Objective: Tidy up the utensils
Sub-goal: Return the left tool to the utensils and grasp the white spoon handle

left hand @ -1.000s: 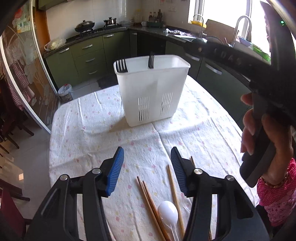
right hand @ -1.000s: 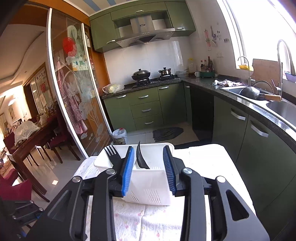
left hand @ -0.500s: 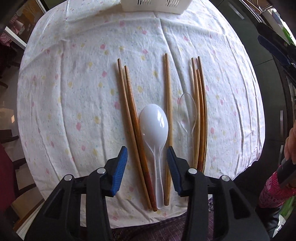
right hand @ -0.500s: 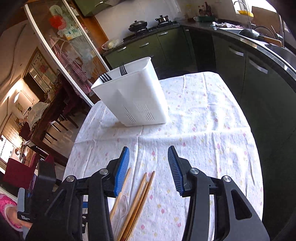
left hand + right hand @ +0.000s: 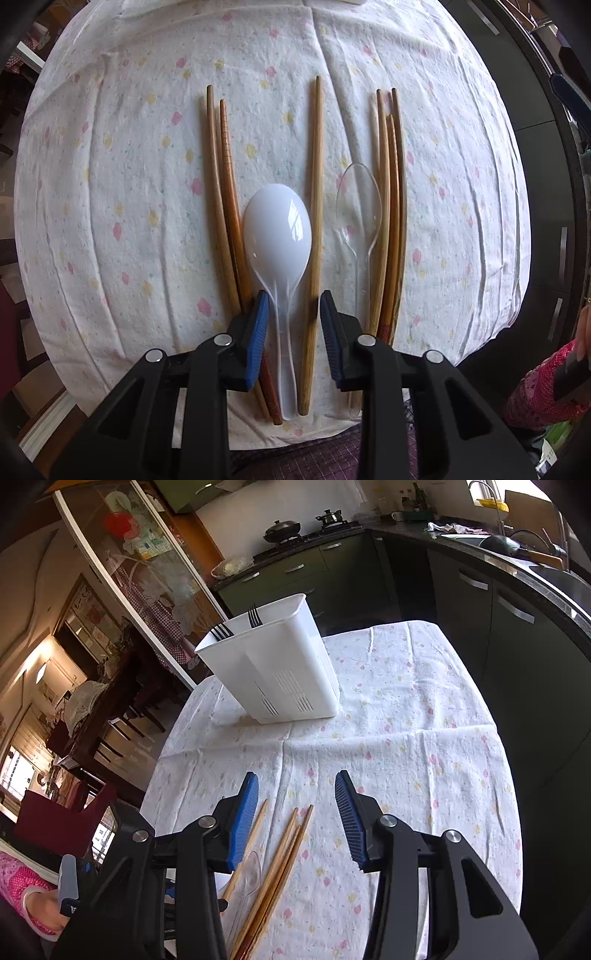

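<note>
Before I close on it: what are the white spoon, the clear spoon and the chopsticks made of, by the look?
White spoon: glossy, slightly translucent, likely plastic. Clear spoon: see-through, the cloth shows through, likely thin plastic. Chopsticks: matte brown with visible grain, probably wood or bamboo.

Tablecloth (image 5: 129, 166) was white with pink, yellow and pale green flecks. On it: white spoon (image 5: 277, 236), clear spoon (image 5: 358, 206), brown wooden chopsticks (image 5: 221, 192). Past them on the cloth, caddy (image 5: 280, 672) was white, black forks (image 5: 254, 616) inside. Gripper pads (image 5: 260, 325) blue on black frames. Sleeve (image 5: 535, 395) pink patterned.
</note>
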`<act>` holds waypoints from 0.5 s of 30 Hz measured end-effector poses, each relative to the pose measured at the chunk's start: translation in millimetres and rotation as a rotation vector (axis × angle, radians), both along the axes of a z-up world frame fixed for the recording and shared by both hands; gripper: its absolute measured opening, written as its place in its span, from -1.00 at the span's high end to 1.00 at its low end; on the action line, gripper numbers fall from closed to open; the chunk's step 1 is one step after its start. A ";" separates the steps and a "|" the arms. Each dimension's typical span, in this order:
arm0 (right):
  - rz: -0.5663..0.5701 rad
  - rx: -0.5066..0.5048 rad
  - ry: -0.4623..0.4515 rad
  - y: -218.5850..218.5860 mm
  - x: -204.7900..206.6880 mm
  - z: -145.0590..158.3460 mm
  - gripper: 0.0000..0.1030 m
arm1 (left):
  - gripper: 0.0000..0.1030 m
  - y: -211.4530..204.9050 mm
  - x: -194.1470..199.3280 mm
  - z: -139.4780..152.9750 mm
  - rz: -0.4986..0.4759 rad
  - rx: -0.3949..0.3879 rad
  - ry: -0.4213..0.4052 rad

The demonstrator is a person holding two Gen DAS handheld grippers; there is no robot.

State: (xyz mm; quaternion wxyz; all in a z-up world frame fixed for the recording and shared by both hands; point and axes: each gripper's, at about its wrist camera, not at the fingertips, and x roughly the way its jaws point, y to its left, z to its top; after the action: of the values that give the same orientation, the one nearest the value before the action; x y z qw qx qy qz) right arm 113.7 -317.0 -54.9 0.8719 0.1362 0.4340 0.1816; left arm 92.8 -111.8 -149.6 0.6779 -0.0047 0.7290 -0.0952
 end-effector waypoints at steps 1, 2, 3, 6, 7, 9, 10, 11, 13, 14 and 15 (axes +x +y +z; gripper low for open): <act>0.003 -0.002 0.001 0.8 -0.1 0.2 0.15 | 0.56 -0.3 2.4 0.7 0.001 0.003 -0.008; 0.006 -0.003 0.003 1.8 0.2 0.1 0.15 | 0.61 -0.8 4.7 1.3 0.005 0.004 -0.013; 0.010 -0.004 0.007 2.6 0.9 -0.5 0.15 | 0.66 -2.4 6.0 1.5 0.001 0.003 -0.015; 0.017 -0.006 0.016 4.1 0.8 -2.4 0.14 | 0.70 -4.3 9.0 3.5 -0.003 0.006 -0.025; 0.021 -0.006 0.019 4.8 1.1 -3.2 0.14 | 0.70 -6.0 15.4 3.3 -0.005 0.001 -0.021; 0.027 -0.006 0.022 5.0 -0.6 -3.9 0.13 | 0.71 -1.6 20.2 1.7 0.014 -0.025 0.002; 0.030 -0.008 0.023 5.9 -0.8 -4.4 0.13 | 0.70 4.6 22.3 2.7 0.023 -0.034 0.008; 0.034 -0.008 0.024 6.6 -1.0 -5.2 0.13 | 0.70 13.3 22.2 2.9 0.025 -0.042 0.006; 0.037 -0.006 0.028 7.8 -0.2 -6.7 0.12 | 0.70 17.6 23.0 2.2 0.035 -0.056 0.008; 0.038 -0.006 0.029 8.4 -0.6 -6.7 0.12 | 0.71 19.5 22.8 2.1 0.039 -0.061 0.009; 0.040 -0.008 0.030 9.6 -0.2 -7.2 0.11 | 0.71 20.4 23.3 1.9 0.040 -0.066 0.013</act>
State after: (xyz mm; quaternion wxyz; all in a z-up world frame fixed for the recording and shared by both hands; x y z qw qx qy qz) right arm 113.5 -307.4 -62.1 0.8620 0.1266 0.4504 0.1952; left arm 116.1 -91.5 -147.7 0.6744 -0.0421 0.7295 -0.1057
